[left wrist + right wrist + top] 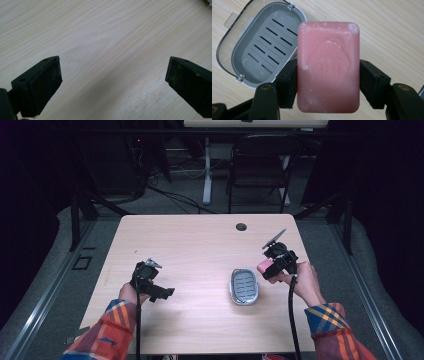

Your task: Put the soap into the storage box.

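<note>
The work in hand looks like the carrying step: a pink soap bar (pixel 328 67) is gripped in the right tongs (pixel 328 82), clenched on its two long sides, and it seems bound for the grey soap dish (pixel 265 47) on the tabletop (pixel 200 245). The dish is open, its slotted tray bare, and its clear lid hangs back off the far rim.

Taking the soap dish as the landmark: in the high view the soap bar (pixel 263 265) sits in the right tongs (pixel 270 268) just beside the dish (pixel 244 286), to its right and a little beyond it, held above the wood and not touching the dish. In the right gripper view the bar's face, with its stamped lettering, is turned to the camera and overlaps the dish's near rim, so the bar is near the tray but not yet in it.

The next move, as I judge it, calls for bringing the bar over the middle of the tray, turning it so its long side runs along the dish's long side, lowering it flat and only then letting go. A tilted bar could catch on the rim or nudge the light dish along the tabletop.

The left tongs (pixel 161 292) are well to the left of the dish, released, jaws wide apart over bare wood (pixel 105 37) and grasping nothing.
</note>
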`<state>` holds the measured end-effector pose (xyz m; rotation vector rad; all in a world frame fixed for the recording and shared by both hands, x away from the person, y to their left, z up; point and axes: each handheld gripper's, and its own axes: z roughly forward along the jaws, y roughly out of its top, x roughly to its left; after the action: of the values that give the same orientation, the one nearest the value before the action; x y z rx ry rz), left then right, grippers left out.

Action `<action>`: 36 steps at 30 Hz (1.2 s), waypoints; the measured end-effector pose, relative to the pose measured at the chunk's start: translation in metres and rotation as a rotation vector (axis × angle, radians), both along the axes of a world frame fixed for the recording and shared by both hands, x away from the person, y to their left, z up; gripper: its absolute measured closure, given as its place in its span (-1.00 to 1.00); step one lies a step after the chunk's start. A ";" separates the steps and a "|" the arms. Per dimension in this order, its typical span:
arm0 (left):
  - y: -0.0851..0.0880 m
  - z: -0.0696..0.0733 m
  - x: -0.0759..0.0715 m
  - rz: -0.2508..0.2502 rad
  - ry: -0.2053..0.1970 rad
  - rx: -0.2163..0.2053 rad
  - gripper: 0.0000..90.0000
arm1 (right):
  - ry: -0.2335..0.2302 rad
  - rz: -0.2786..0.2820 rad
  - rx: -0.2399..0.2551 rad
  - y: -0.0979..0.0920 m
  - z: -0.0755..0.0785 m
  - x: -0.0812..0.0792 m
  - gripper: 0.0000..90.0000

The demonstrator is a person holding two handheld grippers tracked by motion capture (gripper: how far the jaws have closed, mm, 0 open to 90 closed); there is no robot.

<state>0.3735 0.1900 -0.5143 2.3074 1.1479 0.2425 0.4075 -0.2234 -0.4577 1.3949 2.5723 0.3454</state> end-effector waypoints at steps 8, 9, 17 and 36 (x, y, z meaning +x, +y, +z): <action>0.000 0.000 0.000 0.001 0.000 0.000 -0.99 | 0.006 0.011 0.002 0.008 -0.001 -0.001 -0.18; 0.000 0.000 0.000 0.000 -0.001 0.000 -0.99 | 0.008 0.021 0.000 0.010 -0.001 0.000 -0.18; 0.000 0.000 0.000 0.000 0.001 0.000 -0.99 | 0.011 0.023 -0.002 0.017 -0.003 -0.001 -0.18; -0.003 0.000 0.001 -0.010 0.005 0.006 -0.99 | 0.034 0.062 0.005 0.029 -0.004 -0.003 -0.18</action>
<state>0.3745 0.1867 -0.5147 2.3194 1.1398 0.2366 0.4041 -0.1944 -0.4615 1.3367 2.6481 0.3400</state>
